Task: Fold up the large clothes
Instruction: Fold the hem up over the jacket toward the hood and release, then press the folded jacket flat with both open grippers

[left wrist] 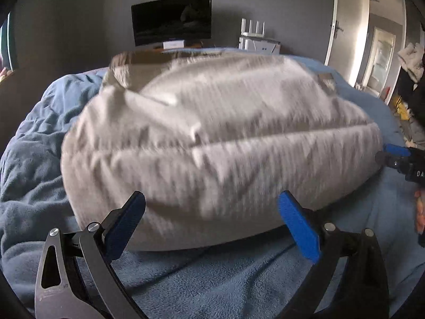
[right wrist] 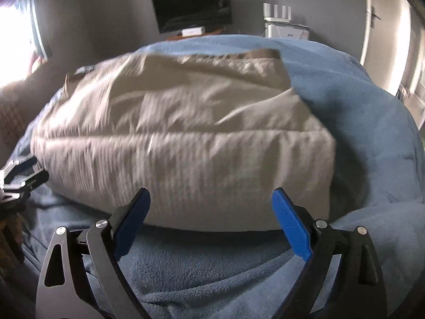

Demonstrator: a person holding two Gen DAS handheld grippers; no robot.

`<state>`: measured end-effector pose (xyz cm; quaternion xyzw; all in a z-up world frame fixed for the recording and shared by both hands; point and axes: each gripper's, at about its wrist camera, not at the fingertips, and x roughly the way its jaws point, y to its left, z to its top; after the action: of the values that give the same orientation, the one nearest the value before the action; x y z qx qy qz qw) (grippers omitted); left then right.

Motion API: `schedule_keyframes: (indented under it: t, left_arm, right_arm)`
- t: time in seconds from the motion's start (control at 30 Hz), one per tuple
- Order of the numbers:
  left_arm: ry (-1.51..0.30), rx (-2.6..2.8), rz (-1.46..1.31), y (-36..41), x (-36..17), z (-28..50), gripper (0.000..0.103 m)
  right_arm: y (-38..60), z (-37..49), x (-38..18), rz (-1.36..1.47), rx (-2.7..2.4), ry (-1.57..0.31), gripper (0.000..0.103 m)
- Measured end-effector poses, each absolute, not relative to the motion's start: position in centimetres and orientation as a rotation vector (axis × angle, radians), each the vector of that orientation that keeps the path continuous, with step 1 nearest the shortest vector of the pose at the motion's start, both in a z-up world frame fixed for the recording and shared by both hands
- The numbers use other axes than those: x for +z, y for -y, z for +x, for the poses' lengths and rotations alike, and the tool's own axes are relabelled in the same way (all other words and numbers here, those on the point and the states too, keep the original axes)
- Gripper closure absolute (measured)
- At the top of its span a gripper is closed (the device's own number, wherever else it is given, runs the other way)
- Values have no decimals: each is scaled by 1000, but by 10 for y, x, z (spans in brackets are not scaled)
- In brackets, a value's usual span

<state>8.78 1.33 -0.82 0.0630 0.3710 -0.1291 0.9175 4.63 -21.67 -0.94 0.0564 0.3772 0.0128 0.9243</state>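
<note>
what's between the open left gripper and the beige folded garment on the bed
Only bare blue fleece blanket lies between the left gripper and the beige folded garment, as the left wrist view shows; nothing else sits there.

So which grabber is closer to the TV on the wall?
Neither one clearly. The left gripper and the right gripper both sit open at the near edge of the beige garment, with the TV far beyond across the bed.
</note>
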Motion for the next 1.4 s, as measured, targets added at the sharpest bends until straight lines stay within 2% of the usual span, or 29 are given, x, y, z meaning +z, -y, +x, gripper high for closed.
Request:
schedule_keyframes:
  t: [0.17, 0.23, 0.5, 0.87, 1.0, 1.17, 1.4]
  left_arm:
    - [-753, -252, 166, -7, -18, 98, 7]
    - [-756, -253, 155, -8, -19, 106, 5]
    - [-720, -303, 196, 0, 1, 153, 5]
    - [-822, -308, 189, 15, 18, 249, 5]
    - [-884, -249, 102, 3, 19, 287, 5]
    - [-987, -207, 164, 3, -7, 310, 5]
    - [-1023, -223, 151, -2, -35, 321, 5]
  right_arm:
    - [201, 59, -17, 38, 27, -741, 14]
    - [200, 68, -20, 41, 26, -744, 10]
    - [203, 116, -2, 41, 37, -709, 8]
    - [215, 219, 10, 174, 46, -818, 7]
    - [213, 252, 12, 205, 24, -864, 7]
    - [207, 283, -8, 177, 28, -937, 7]
    - [199, 295, -31, 144, 4, -942, 6]
